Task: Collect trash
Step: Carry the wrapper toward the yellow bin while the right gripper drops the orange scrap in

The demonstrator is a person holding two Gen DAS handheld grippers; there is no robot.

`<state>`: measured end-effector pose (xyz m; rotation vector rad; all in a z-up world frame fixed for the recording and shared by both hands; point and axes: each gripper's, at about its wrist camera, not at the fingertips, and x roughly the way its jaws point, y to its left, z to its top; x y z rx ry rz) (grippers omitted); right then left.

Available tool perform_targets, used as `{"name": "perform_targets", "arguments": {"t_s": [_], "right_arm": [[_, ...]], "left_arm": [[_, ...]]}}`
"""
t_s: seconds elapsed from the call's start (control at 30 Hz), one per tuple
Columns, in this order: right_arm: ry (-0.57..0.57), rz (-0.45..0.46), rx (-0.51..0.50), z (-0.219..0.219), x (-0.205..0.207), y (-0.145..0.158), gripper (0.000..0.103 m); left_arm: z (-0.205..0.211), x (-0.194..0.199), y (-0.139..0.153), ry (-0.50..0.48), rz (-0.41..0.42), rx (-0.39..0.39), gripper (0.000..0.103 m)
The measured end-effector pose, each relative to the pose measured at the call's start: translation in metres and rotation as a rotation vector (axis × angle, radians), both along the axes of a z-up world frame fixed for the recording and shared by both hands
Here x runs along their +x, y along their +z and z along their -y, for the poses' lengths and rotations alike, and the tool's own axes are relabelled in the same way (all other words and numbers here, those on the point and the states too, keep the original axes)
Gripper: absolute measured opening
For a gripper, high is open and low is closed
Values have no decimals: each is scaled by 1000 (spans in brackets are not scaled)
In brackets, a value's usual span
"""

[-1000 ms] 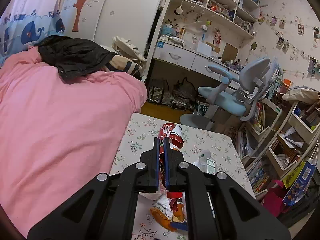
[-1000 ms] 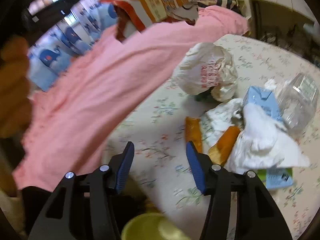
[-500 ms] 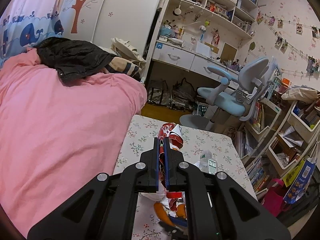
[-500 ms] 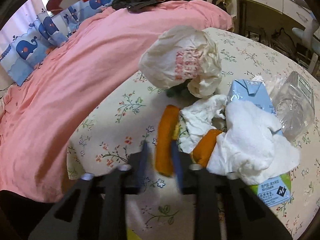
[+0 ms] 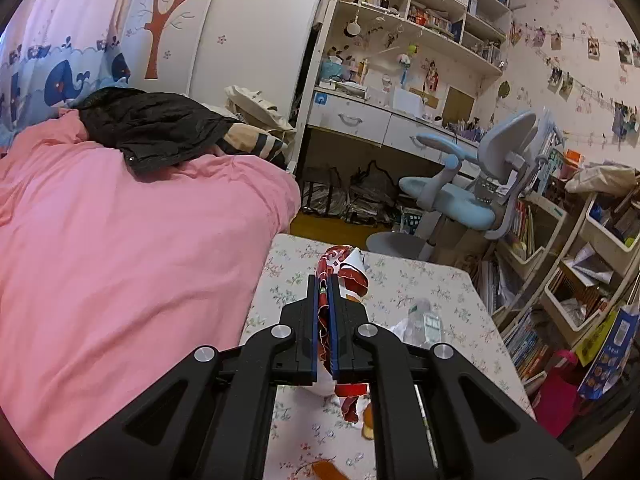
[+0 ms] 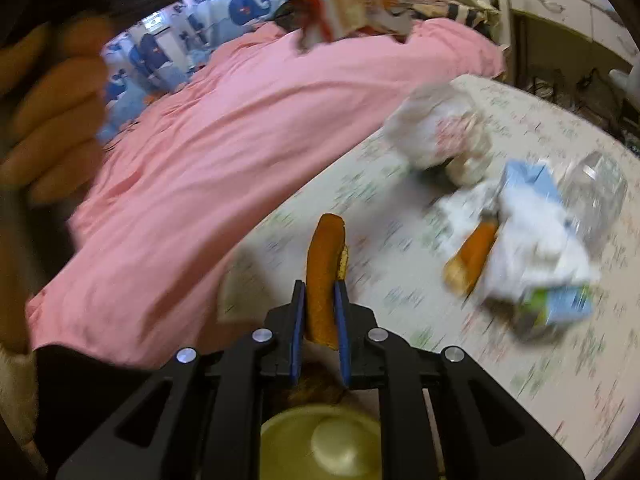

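Right hand-held gripper clamped on orange bread stick, left hand-held gripper on red wrapper; tissue nearby.

Both wrist cameras look along their fingers from close above the floral table, sharing the pink bed.

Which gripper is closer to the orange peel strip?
Right. The right gripper pinches the orange peel strip between its fingers; the left gripper holds a red wrapper, apart.

Trash pile on table, bed left.
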<state>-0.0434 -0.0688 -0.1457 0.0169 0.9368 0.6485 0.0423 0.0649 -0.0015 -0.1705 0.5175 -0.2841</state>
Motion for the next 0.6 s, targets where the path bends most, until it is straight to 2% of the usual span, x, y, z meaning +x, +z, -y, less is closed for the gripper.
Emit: {"name": "perform_targets", "arguments": {"t_s": [0.13, 0.3, 0.5, 0.57, 0.6], "right_arm": [[30, -64, 29, -4, -44, -11, 15], [45, -184, -30, -10, -106, -52, 15], [51, -285, -127, -17, -135, -89, 18], [42, -299, -147, -18, -137, -95, 29], [29, -306, -148, -17, -137, -98, 42]], "left_arm": [[-2, -19, -7, -3, -2, 20, 4], [-8, -60, -17, -4, -14, 33, 4], [-14, -110, -34, -13, -48, 33, 4], [-14, -126, -40, -14, -60, 36, 4], [-15, -134, -43, -18, -68, 39, 4]]}}
